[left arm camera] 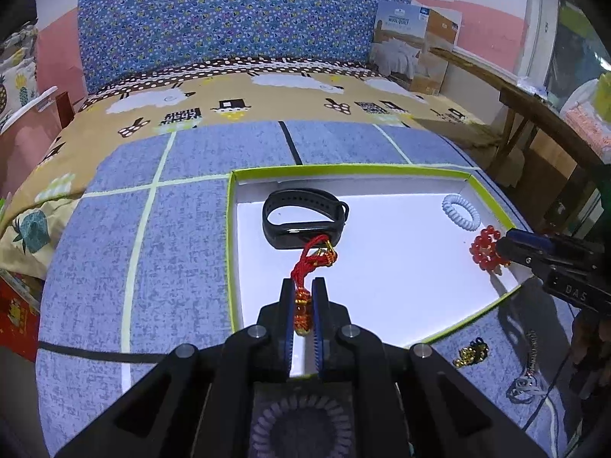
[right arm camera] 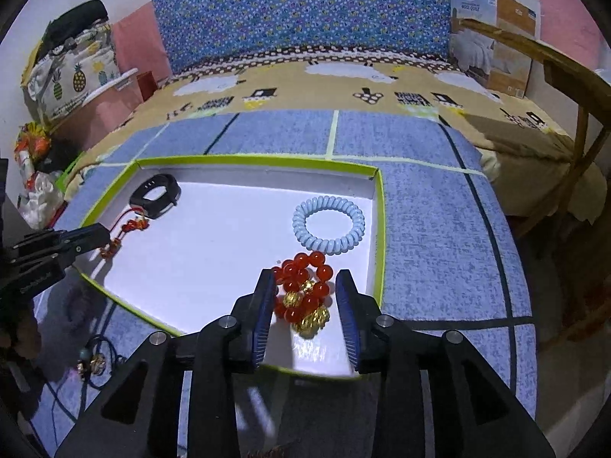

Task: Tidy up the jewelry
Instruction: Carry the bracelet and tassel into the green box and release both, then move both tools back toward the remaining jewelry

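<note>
Both wrist views are evenly and fairly brightly lit from overhead, with a cool bluish cast. The white floor of the tray (left arm camera: 401, 267) is nearly blown out, and its detail is washed away toward 3 o'clock in the left view. Soft shadows fall beneath the gripper fingers toward 6 o'clock in the right view. Fisheye distortion bends the blue mat (right arm camera: 439, 229) and the headboard (left arm camera: 244, 19) into curves, strongest near the rims, where black vignetting fills the corners. The centre is reasonably sharp; the edges at 9 and 3 o'clock smear and darken.
</note>
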Available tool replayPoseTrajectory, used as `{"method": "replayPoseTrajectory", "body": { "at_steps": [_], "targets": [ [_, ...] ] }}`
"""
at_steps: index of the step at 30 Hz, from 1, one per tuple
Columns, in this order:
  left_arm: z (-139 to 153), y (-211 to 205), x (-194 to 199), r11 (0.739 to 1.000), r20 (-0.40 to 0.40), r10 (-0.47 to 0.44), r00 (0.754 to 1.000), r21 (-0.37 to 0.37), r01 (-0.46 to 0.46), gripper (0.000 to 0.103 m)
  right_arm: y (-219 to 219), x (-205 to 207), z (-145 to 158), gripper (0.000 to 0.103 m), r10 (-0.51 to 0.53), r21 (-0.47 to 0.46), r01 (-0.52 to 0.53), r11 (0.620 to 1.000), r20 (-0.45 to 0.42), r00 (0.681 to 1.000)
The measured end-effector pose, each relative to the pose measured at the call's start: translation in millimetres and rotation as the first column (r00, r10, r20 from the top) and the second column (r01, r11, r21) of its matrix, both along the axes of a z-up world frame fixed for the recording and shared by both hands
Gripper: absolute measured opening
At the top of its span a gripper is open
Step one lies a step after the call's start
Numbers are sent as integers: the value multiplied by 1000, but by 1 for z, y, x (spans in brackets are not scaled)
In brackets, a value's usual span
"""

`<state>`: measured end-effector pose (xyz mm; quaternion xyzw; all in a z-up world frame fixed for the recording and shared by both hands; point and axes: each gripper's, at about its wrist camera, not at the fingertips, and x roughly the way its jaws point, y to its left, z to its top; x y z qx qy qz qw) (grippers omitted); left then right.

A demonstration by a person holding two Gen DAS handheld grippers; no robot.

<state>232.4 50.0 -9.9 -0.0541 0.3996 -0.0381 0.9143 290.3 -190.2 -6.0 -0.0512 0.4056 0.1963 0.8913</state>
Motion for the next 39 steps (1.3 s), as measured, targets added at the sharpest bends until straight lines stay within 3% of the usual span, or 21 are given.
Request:
{"method": "replayPoseTrajectory", "body": {
  "at_steps": [13,17,22,29,39],
  "targets": [
    [22,-9,-68,1000,110,-16,994,-4,17,10,-19,-78,23,34,1,90,-11,996,107,994],
    [26,-16,-95,999,152,-35,988,20,33,22,-25,-106,23,34,-2,108,-13,994,132,991],
    [28,-23,-127,998,198,-67,978,35,61,22,-35,-138,22,34,-7,134,-14,991,158,987],
    [26,-26,-156,997,204,-73,976,0,75,22,-42,-172,20,34,-23,158,-3,987,165,986],
    [20,-35,-172,995,186,-94,978,-21,100,22,-35,-191,13,34,10,136,-29,990,141,990]
  ]
}}
